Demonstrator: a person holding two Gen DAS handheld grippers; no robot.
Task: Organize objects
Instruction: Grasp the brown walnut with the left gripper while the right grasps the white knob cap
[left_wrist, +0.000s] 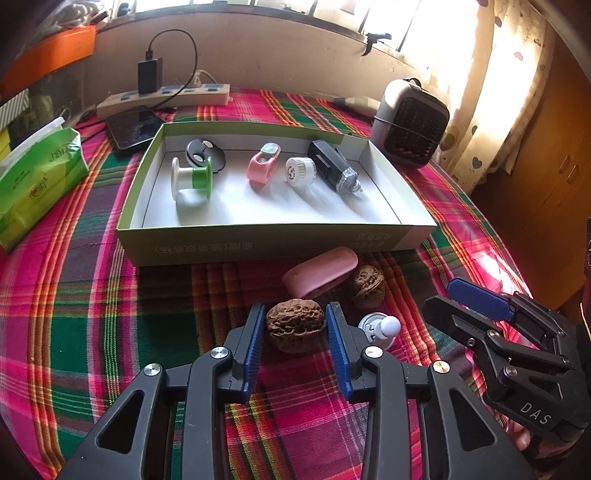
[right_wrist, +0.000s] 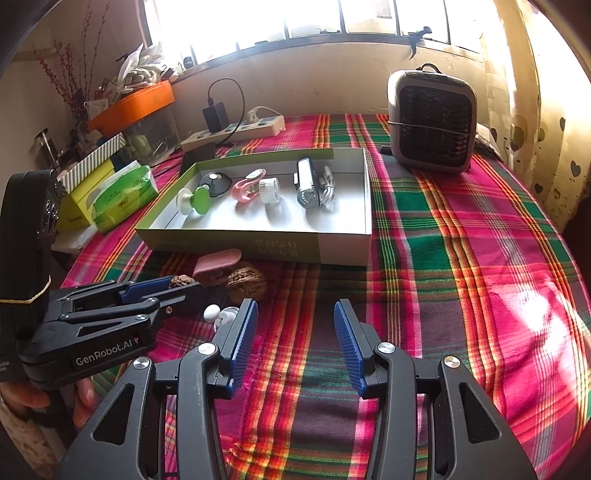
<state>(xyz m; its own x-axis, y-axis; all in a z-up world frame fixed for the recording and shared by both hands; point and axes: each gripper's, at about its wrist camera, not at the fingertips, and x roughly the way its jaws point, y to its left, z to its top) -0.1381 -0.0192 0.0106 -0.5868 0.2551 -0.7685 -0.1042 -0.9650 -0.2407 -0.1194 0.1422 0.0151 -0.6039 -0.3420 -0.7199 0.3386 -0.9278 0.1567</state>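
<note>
A brown walnut (left_wrist: 295, 325) lies on the plaid cloth between the blue pads of my left gripper (left_wrist: 295, 310), which is shut on it; the pads touch both its sides. Just beyond lie a second walnut (left_wrist: 367, 286), a pink case (left_wrist: 321, 271) and a small white knob piece (left_wrist: 380, 328). The shallow green-and-white box (left_wrist: 258, 240) holds a green spool (left_wrist: 192, 177), a black disc (left_wrist: 205, 155), a pink clip (left_wrist: 262, 166), a white cap (left_wrist: 300, 171) and a black light (left_wrist: 334, 166). My right gripper (right_wrist: 293, 310) stands open over bare cloth, right of the pile.
A green tissue pack (left_wrist: 37, 177) lies left of the box. A power strip (left_wrist: 166, 98) and a phone (left_wrist: 135, 127) sit behind it. A grey fan heater (right_wrist: 432, 118) stands at the back right. The cloth right of the box (right_wrist: 461, 240) is bare.
</note>
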